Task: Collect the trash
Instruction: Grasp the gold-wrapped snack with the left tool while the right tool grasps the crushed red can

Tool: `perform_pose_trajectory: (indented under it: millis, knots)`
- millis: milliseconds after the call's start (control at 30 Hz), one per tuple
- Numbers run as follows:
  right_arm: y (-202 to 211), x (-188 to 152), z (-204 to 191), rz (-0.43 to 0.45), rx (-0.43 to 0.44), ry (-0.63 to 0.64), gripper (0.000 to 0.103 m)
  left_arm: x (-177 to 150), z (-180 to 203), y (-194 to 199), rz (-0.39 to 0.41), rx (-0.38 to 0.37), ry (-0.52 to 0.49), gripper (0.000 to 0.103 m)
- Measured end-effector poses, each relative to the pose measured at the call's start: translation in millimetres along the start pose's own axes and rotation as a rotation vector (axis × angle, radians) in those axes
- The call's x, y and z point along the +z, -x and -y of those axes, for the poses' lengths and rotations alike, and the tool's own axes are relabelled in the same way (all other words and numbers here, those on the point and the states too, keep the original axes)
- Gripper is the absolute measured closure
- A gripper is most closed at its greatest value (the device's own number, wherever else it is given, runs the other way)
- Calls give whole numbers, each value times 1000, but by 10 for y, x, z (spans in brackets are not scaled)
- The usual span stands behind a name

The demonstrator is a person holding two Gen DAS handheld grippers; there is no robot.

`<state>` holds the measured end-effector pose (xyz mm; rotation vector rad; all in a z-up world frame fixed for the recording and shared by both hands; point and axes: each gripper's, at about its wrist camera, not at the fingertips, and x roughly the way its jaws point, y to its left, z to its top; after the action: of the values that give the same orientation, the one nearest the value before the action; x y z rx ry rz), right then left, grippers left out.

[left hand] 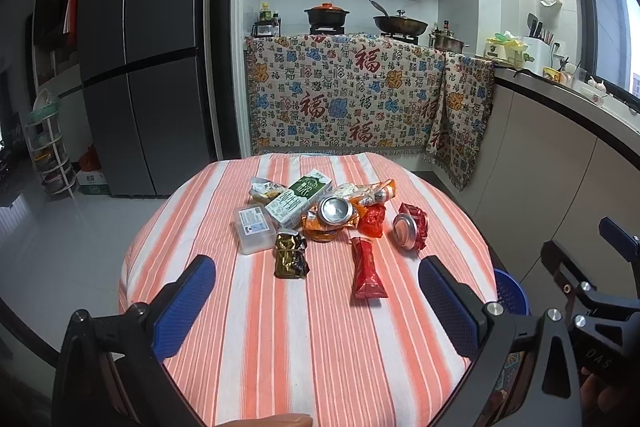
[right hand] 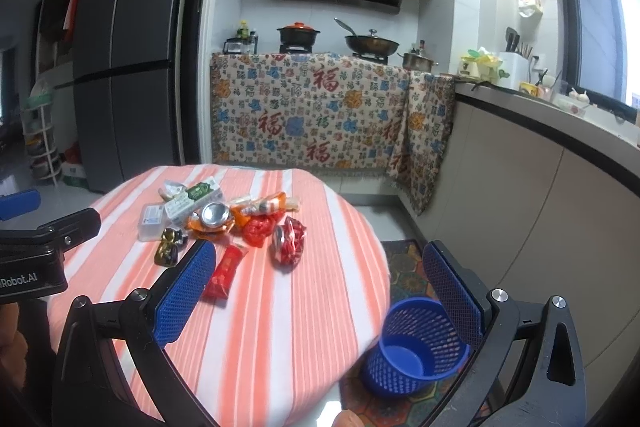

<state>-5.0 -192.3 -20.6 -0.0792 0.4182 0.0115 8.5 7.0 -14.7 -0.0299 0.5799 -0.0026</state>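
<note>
Trash lies heaped near the middle of my round desk (left hand: 280,347), on its orange-and-white striped cloth, ahead of both tongs and touched by neither. My left tongs (left hand: 316,277) hang above the near half of the desk, spread wide and holding nothing. Between their blue pads, a little farther off, lie a crumpled dark gold wrapper (left hand: 289,255) and a long red sachet (left hand: 366,269). Behind those sit a clear plastic box (left hand: 256,229), a green-and-white milk carton (left hand: 298,199), a flattened can (left hand: 335,209) on an orange wrapper, a crumpled red wrapper (left hand: 373,220) and a crushed red can (left hand: 410,231) off to the right.

My right tongs (right hand: 318,263) are also spread wide and empty, hovering over the desk's right edge. From that camera the pile is forward and to the left; the red sachet (right hand: 226,273) lies just beside the left pad (right hand: 186,291) in the picture, partly behind it. A blue mesh basket (right hand: 416,347) stands on the patterned floor mat just beside the desk, low between my right pads, with nothing in it.

Both tools point forward and slightly down, side by side. A fingertip shows at the bottom edge of each view.
</note>
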Motion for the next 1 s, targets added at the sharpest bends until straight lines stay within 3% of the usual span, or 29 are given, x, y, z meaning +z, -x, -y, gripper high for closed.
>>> perform_pose_trajectory:
  millis: [267,433,667,1000]
  knots:
    - [-175,-76,69,-34,-4,-16,0,-147,-275,-371,-91,-5,57,0]
    - [-480,-274,154,-59,28,-67,0,-404,-469,-889,-218,-63,107,0]
    - [-1386,-764,164,-292,115,-94,0,-618,-440,-1667,-375,-71,105,0]
    - [-2091,-1028,-63,-468,194,-8,0,-664,-438,-2165,-410,20,93,0]
